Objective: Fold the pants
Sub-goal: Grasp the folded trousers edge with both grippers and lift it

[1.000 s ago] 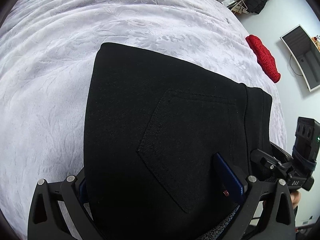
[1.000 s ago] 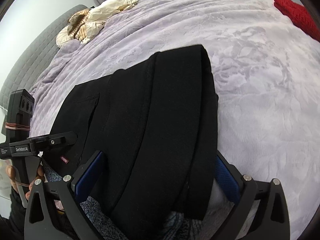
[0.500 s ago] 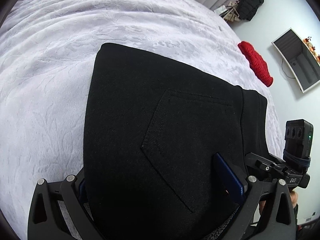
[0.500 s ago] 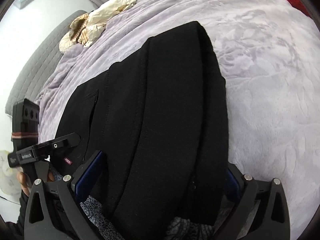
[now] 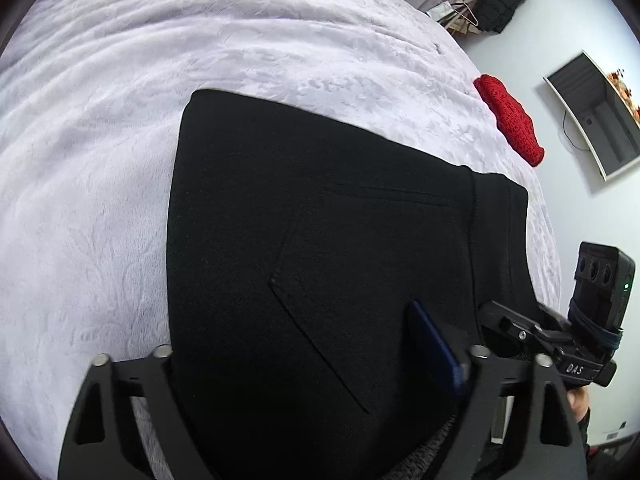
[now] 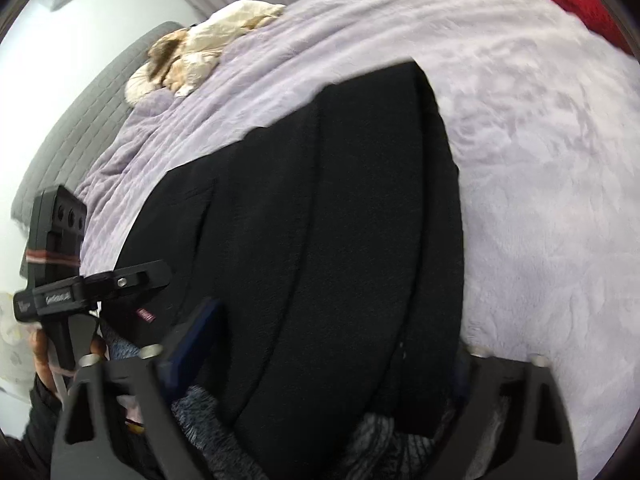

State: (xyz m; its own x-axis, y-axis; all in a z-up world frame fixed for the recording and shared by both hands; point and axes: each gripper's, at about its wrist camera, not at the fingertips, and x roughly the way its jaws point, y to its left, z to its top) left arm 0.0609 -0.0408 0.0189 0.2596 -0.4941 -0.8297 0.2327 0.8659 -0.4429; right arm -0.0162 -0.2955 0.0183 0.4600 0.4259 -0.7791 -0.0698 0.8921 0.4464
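Black pants (image 5: 320,220) lie folded into a thick pad on a lilac bedspread (image 5: 100,160), back pocket facing up. My left gripper (image 5: 296,340) straddles their near edge. Its jaws are closing with the fabric between them; the blue right pad (image 5: 432,344) lies against the cloth and the left finger is hidden behind it. In the right wrist view the pants (image 6: 340,200) show stacked folded layers. My right gripper (image 6: 336,332) straddles that end, jaws closing too, with the cloth between them and the blue left pad (image 6: 192,340) beside it.
A red knitted piece (image 5: 508,120) lies at the bed's far right edge. Crumpled beige cloth (image 6: 200,52) sits near the grey headboard (image 6: 60,140). A screen (image 5: 592,112) hangs on the wall, and a dark garment (image 5: 500,0) hangs in the corner. Grey speckled fabric (image 6: 192,404) shows under the pants' near edge.
The fingers of both grippers have drawn inward around the pants' near edge. The pants lie as before; both views have shifted only slightly.
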